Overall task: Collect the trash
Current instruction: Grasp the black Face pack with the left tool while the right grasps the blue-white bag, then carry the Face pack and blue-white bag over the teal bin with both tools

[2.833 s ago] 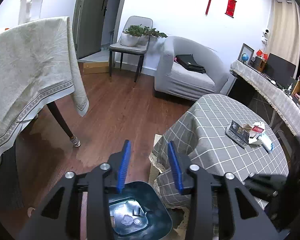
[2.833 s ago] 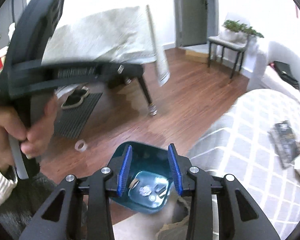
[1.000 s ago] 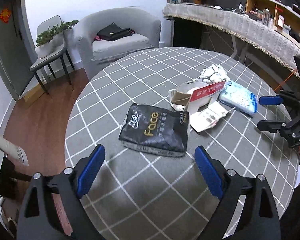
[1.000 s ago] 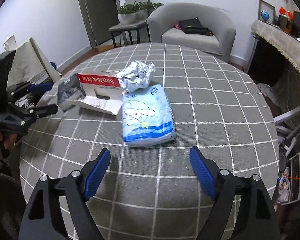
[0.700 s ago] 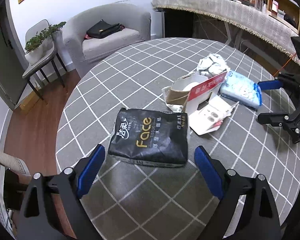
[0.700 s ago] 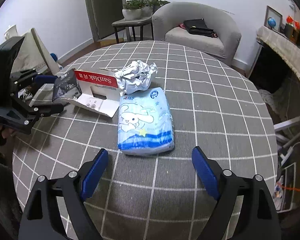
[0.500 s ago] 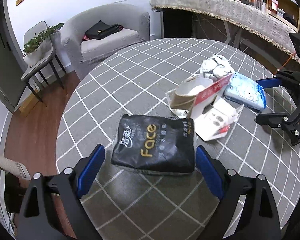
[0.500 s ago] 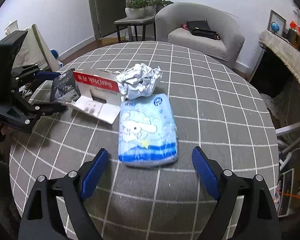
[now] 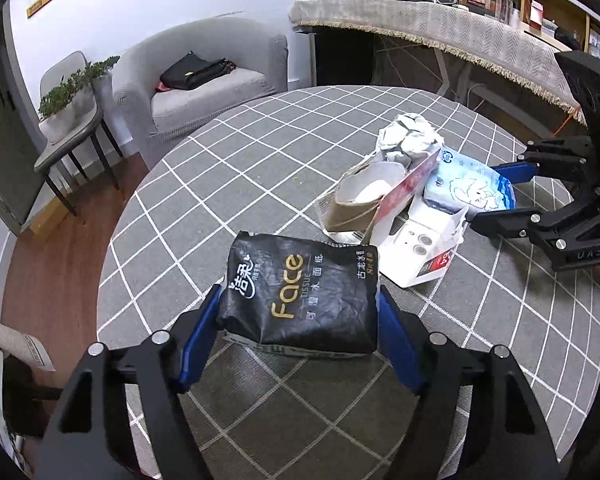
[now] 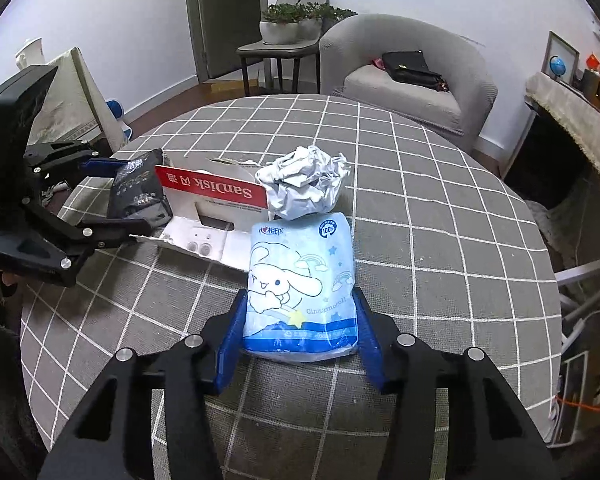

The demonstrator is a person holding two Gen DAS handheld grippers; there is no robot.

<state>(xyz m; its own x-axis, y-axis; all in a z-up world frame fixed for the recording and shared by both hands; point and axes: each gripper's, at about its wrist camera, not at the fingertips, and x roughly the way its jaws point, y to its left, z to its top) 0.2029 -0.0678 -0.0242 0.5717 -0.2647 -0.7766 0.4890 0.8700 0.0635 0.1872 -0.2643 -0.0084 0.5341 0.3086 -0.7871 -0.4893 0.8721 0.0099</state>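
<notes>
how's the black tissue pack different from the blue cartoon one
The black tissue pack is dark with gold "Face" lettering; the blue tissue pack is pale blue with a white cartoon character. The black one looks crumpled, the blue one smoother. The black one sits between the closing jaws of the left gripper, the blue one between those of the right gripper. Both are soft packs lying flat on the checked tablecloth.

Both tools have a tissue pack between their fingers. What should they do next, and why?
Probably finish squeezing, then lift. The left tool is closing around the black pack and the right tool around the blue pack; both packs still lie on the table, so a firm grip should come before carrying them off.
</notes>
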